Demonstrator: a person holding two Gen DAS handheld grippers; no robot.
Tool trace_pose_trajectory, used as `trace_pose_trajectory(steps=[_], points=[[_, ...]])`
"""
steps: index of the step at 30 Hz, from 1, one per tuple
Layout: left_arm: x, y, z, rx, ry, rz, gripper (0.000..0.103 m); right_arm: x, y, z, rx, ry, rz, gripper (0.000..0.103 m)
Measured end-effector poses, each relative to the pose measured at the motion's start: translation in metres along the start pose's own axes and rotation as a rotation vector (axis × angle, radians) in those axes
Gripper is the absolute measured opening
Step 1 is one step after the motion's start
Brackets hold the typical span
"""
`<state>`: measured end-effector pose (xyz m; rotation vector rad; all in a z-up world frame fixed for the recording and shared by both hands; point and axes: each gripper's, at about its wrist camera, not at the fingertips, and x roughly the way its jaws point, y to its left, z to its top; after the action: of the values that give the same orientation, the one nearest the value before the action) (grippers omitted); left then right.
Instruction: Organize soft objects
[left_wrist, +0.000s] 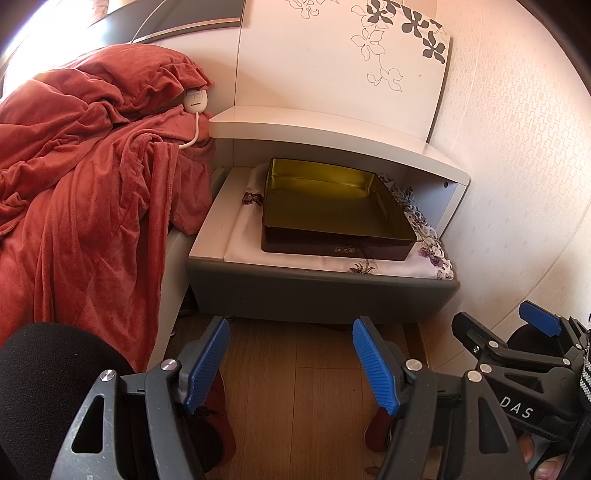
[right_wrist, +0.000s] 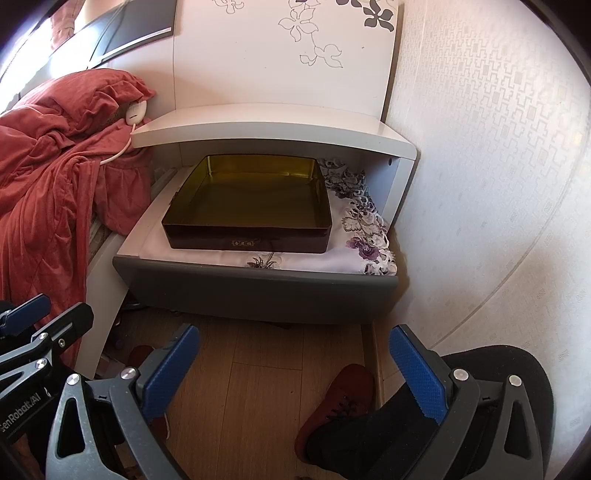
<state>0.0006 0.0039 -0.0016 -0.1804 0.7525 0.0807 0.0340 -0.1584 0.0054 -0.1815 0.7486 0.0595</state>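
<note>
we've nothing done yet: tin (left_wrist: 332, 210) sits empty, blanket (left_wrist: 74, 177) heaped left of it, both grippers (left_wrist: 290, 363) (right_wrist: 291, 373) wide open, holding nothing

Legible lettering: "DAS" in white on the dark body of the right gripper (left_wrist: 537, 325), as seen from the left wrist view, and "senRobatt/AI", cut off at the picture's edge, on the body of the left gripper (right_wrist: 33, 314) in the right wrist view. A small label on the front wall of the tin box (left_wrist: 338, 206) and the print on the white switch controller (left_wrist: 195, 100) lying on the red blanket (left_wrist: 74, 177) are too small to read.
</note>
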Motion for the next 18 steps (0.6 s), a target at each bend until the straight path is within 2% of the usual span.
trace_pose_trajectory(steps=[18], points=[[0.0072,0.0018,0.0004,-0.012,0.02,-0.01,0.071,0.0002,-0.0024,0.0014,0.003,0.006,0.008,0.103]])
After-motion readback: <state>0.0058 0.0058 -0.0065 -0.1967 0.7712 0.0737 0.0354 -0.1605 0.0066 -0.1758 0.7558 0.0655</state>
